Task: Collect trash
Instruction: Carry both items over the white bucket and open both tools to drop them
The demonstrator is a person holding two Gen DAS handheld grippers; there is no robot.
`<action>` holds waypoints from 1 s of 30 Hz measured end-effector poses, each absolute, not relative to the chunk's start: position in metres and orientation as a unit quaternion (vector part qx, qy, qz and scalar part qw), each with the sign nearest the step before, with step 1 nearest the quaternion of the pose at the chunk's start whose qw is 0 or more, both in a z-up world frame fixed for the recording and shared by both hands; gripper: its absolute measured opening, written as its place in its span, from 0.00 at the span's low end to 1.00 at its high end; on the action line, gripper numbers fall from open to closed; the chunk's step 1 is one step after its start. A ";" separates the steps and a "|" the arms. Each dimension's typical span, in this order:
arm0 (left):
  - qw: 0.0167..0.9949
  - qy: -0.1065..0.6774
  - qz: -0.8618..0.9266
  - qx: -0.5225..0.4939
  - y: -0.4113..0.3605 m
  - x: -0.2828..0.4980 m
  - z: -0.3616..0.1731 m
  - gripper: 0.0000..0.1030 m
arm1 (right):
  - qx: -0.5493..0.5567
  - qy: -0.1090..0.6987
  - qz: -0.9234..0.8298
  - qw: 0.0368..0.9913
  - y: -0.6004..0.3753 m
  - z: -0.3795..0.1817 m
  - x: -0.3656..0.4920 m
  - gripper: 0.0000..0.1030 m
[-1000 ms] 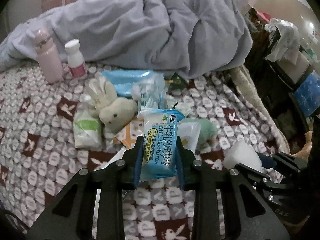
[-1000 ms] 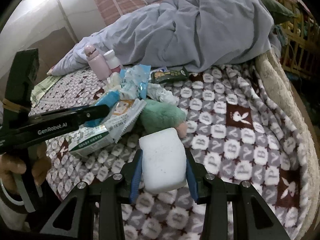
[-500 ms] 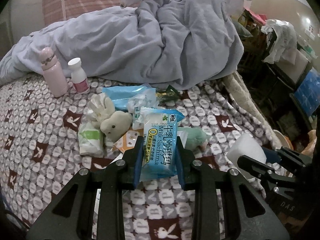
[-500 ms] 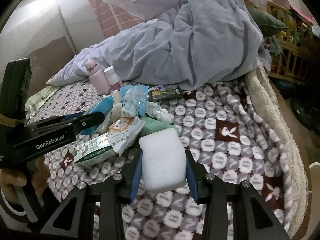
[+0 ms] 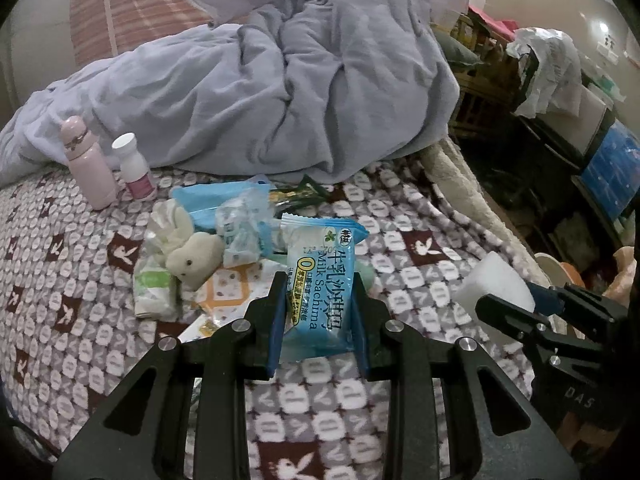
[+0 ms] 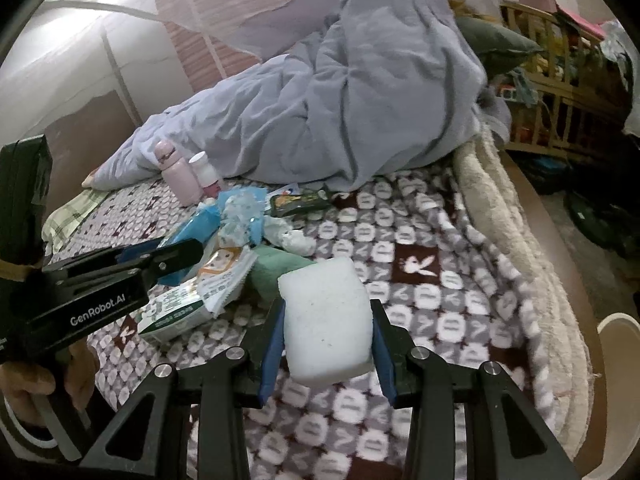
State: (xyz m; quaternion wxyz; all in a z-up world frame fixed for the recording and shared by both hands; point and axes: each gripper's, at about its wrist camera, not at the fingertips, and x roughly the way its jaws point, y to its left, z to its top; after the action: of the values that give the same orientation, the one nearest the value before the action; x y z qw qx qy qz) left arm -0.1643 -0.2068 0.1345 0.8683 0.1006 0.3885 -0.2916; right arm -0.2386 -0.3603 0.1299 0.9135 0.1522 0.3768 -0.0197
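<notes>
My left gripper (image 5: 319, 288) is shut on a blue Milk Sachima wrapper (image 5: 320, 280), held above the patterned blanket (image 5: 60, 280). My right gripper (image 6: 326, 312) is shut on a white foam block (image 6: 326, 320), also lifted off the bed; the block (image 5: 494, 284) shows at the right in the left wrist view. On the blanket lies a heap of trash: blue wrappers (image 5: 224, 200), a crumpled clear wrapper (image 5: 240, 228), a green and white packet (image 5: 154, 288), an orange and white packet (image 6: 224, 276) and a dark green wrapper (image 6: 298, 202).
A plush rabbit (image 5: 188, 248) and a green plush toy (image 6: 276, 268) lie among the wrappers. A pink bottle (image 5: 86, 162) and a white bottle (image 5: 134, 170) stand by the crumpled grey duvet (image 5: 280, 92). Beyond the bed's right edge are cluttered shelves (image 5: 560, 92) and a white bin rim (image 6: 618, 332).
Both grippers have drawn back and up from the bed with their loads, so the heap and bottles look smaller and farther. Neither grip has changed.
</notes>
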 end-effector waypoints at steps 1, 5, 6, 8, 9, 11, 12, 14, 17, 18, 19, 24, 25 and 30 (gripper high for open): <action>0.867 0.389 -0.293 0.102 -0.210 -0.166 0.134 0.26 | 0.153 0.376 -0.022 0.914 -0.362 0.131 -0.240 0.38; 0.863 0.391 -0.301 0.107 -0.224 -0.171 0.132 0.26 | 0.157 0.372 -0.034 0.914 -0.374 0.132 -0.246 0.38; 0.863 0.390 -0.303 0.108 -0.226 -0.172 0.132 0.26 | 0.157 0.372 -0.038 0.914 -0.377 0.132 -0.248 0.38; 0.861 0.389 -0.308 0.112 -0.234 -0.176 0.132 0.26 | 0.159 0.370 -0.045 0.914 -0.384 0.132 -0.252 0.38; 0.860 0.389 -0.311 0.113 -0.238 -0.178 0.132 0.26 | 0.160 0.369 -0.048 0.914 -0.386 0.133 -0.253 0.38; 0.858 0.386 -0.319 0.117 -0.248 -0.183 0.134 0.26 | 0.164 0.367 -0.056 0.914 -0.394 0.133 -0.258 0.38; 0.857 0.385 -0.321 0.118 -0.251 -0.184 0.135 0.26 | 0.165 0.366 -0.059 0.914 -0.396 0.133 -0.260 0.38; 0.854 0.383 -0.330 0.123 -0.261 -0.190 0.136 0.26 | 0.168 0.364 -0.067 0.914 -0.404 0.133 -0.266 0.38; 0.849 0.380 -0.344 0.129 -0.278 -0.198 0.137 0.26 | 0.172 0.361 -0.081 0.913 -0.417 0.135 -0.275 0.38; 0.847 0.380 -0.349 0.130 -0.282 -0.200 0.137 0.26 | 0.173 0.359 -0.086 0.913 -0.421 0.136 -0.279 0.38; 0.845 0.380 -0.354 0.131 -0.287 -0.202 0.138 0.26 | 0.174 0.358 -0.092 0.913 -0.426 0.137 -0.283 0.38; 0.827 0.380 -0.390 0.140 -0.320 -0.218 0.138 0.26 | 0.188 0.351 -0.127 0.908 -0.456 0.138 -0.306 0.38; 0.823 0.380 -0.398 0.142 -0.328 -0.222 0.138 0.26 | 0.191 0.351 -0.132 0.907 -0.461 0.138 -0.309 0.38; 0.803 0.382 -0.431 0.155 -0.364 -0.240 0.134 0.26 | 0.206 0.349 -0.170 0.898 -0.495 0.132 -0.337 0.38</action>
State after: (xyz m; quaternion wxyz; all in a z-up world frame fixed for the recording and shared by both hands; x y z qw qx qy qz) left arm -0.2404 -0.3638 0.1338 0.8027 0.1550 0.3821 -0.4309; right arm -0.3373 -0.4948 0.1320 0.8982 0.2059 0.3494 -0.1698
